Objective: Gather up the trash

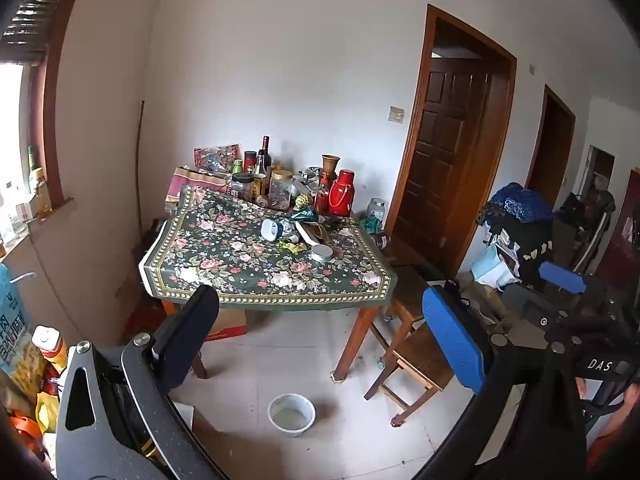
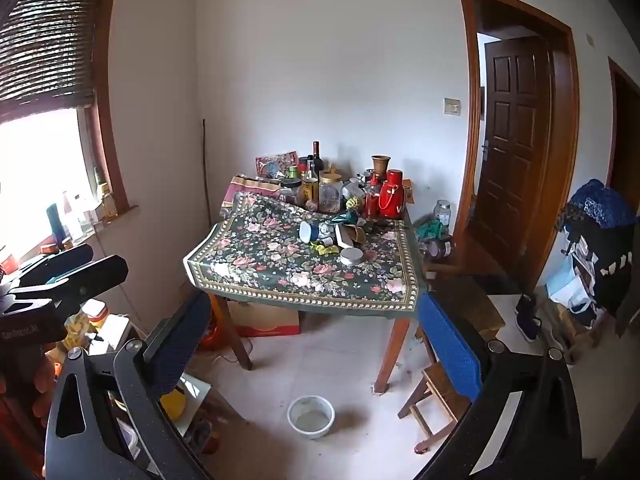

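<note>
A table with a floral cloth (image 1: pixel 224 276) (image 2: pixel 256 272) stands against the far wall. On it lies a heap of trash: a tipped blue-and-white cup (image 1: pixel 270 229) (image 2: pixel 309 232), yellow and green wrappers (image 1: pixel 291 246) (image 2: pixel 326 246), a round tin lid (image 1: pixel 322 253) (image 2: pixel 351 256). My left gripper (image 1: pixel 320 320) is open and empty, well short of the table. My right gripper (image 2: pixel 316 328) is open and empty too. The right gripper also shows at the right edge of the left wrist view (image 1: pixel 560 280), and the left one at the left edge of the right wrist view (image 2: pixel 68 268).
Bottles, jars and red thermoses (image 1: pixel 341 193) (image 2: pixel 390 194) crowd the table's back. A white bowl (image 1: pixel 291 414) (image 2: pixel 311 416) sits on the floor in front. A wooden stool (image 1: pixel 416 360) (image 2: pixel 436 396) stands right of the table. Bags and boxes (image 1: pixel 24 344) lie at left. A brown door (image 1: pixel 440 160) is at right.
</note>
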Available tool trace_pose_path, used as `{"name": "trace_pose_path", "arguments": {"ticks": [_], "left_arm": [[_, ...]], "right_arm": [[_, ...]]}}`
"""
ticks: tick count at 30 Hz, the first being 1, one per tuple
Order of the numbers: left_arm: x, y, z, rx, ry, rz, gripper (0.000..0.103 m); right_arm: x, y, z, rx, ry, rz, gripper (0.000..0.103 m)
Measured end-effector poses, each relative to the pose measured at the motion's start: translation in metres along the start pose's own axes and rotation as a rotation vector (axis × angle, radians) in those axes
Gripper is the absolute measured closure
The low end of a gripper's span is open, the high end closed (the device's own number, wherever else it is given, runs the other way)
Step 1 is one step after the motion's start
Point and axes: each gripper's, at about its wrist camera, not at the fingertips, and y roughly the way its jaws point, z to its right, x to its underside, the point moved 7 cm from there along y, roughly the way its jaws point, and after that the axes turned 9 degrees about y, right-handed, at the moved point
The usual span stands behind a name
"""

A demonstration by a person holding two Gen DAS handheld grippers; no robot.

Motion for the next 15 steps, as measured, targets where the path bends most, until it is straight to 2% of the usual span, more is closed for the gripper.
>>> {"name": "trace_pose_path", "arguments": {"ticks": [15], "left_arm": [[0.004, 0.010, -0.002, 0.016, -0.002, -0.015, 0.001]], "right_arm": [[0.001, 0.005, -0.002, -0.002, 0.010, -0.017, 0.000]]}}
